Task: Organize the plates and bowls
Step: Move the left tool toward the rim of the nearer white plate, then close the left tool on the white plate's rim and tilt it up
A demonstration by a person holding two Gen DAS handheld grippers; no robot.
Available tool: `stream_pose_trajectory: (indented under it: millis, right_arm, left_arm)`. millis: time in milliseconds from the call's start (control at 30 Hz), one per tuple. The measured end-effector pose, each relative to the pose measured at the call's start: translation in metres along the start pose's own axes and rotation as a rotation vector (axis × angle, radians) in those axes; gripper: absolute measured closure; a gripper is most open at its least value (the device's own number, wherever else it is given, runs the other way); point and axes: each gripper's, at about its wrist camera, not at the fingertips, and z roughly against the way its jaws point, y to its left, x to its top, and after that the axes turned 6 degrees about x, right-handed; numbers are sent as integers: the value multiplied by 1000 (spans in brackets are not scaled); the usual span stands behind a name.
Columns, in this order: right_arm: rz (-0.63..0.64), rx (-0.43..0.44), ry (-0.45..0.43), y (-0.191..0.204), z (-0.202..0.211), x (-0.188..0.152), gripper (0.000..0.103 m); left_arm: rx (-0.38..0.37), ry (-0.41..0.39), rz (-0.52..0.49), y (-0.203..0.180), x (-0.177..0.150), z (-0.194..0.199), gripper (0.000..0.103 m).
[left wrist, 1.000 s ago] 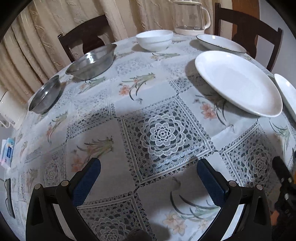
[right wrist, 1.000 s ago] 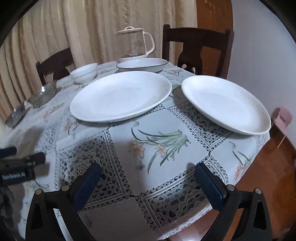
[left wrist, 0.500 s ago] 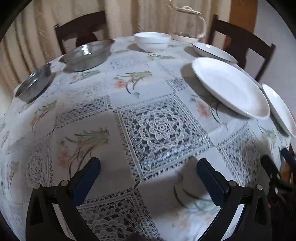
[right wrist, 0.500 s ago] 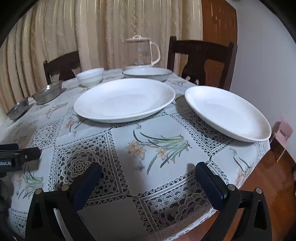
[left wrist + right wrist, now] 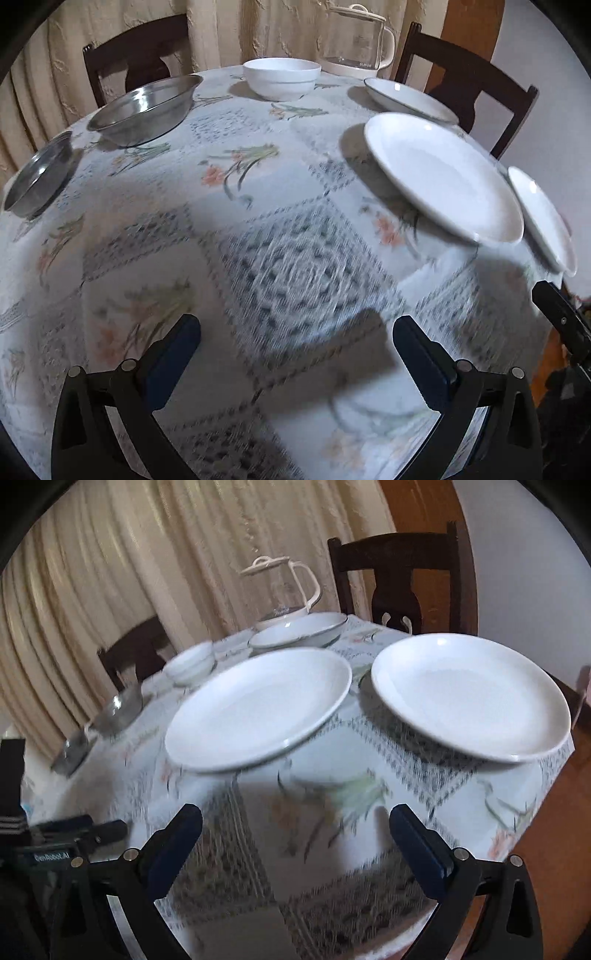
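Counter [image 5: 258, 206] covered by a floral and lace-pattern tablecloth [image 5: 332, 794]; dark chairs [image 5: 465, 85] set along the far side, curtain [image 5: 147, 572] behind

Two large white plates are seen lying flat, side by side on the right part of the counter: the inner plate [image 5: 439, 177] [image 5: 258, 705] and the outer plate [image 5: 469, 694] [image 5: 541, 218], which sits close to the counter's edge. They are near one another; touching cannot be told. Being round, no long axis is shown; open faces up

A glass kettle [image 5: 356, 40] is placed at the far edge, handle to the right. Just before it a shallow dark-rimmed dish [image 5: 408, 98] is set

Larger steel bowl [image 5: 146, 107] at far left, upright, mouth up. White bowl [image 5: 282, 77] at far middle, upright. Smaller steel bowl [image 5: 38, 173] at the left edge

Left gripper [image 5: 295, 354] is held over bare cloth, fingers [image 5: 173, 354] spread wide, nothing between them. Right gripper [image 5: 295, 834] is held over the near counter before both plates, fingers [image 5: 417, 845] likewise spread wide and empty

Much of both views is blurred
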Motion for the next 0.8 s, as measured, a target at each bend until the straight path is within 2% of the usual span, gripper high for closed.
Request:
stream_pose_trajectory:
  millis: [133, 333, 633, 733, 800]
  right_arm:
    - [-35, 12, -28, -3, -6, 15, 0]
    - [-77, 41, -22, -4, -19, 32, 2]
    - [-110, 71, 18, -11, -36, 43, 19]
    - [-116, 74, 24, -12, -40, 47, 22]
    - [-110, 79, 31, -11, -41, 48, 27]
  left_arm:
    - [-1, -33, 16, -2, 26, -1, 0]
    - [-15, -62, 27, -7, 71, -12, 0]
    - [-92, -64, 26, -23, 123, -35, 1]
    - [-133, -50, 19, -28, 139, -48, 9]
    - [-157, -38, 14, -30, 146, -57, 21]
